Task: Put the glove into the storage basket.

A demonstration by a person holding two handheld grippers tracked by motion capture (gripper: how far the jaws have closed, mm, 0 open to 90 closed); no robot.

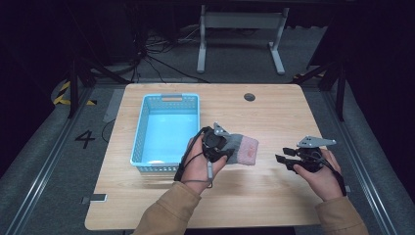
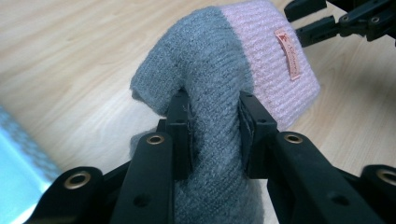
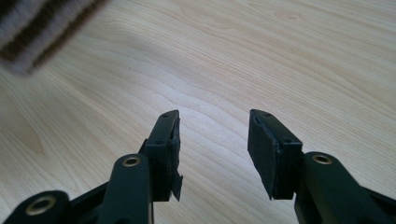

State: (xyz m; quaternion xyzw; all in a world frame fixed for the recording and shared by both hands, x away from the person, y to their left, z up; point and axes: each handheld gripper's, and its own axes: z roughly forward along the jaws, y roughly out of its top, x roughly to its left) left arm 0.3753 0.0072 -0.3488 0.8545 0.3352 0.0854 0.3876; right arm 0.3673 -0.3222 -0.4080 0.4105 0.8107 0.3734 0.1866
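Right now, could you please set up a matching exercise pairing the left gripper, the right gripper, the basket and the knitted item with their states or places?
Things:
1. left gripper
2. right gripper
3. blue basket
4. grey and pink knitted item

States:
A. stands on the wooden table, nothing inside
B. fingers apart, nothing between them
C. pinched at its grey part
D. closed on knitted fabric

Pairs: 1-D, 2-B, 3-A, 4-C

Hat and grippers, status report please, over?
Left gripper shut on hat, lifted off table. Right gripper open, empty. Basket beside; nothing in the way.
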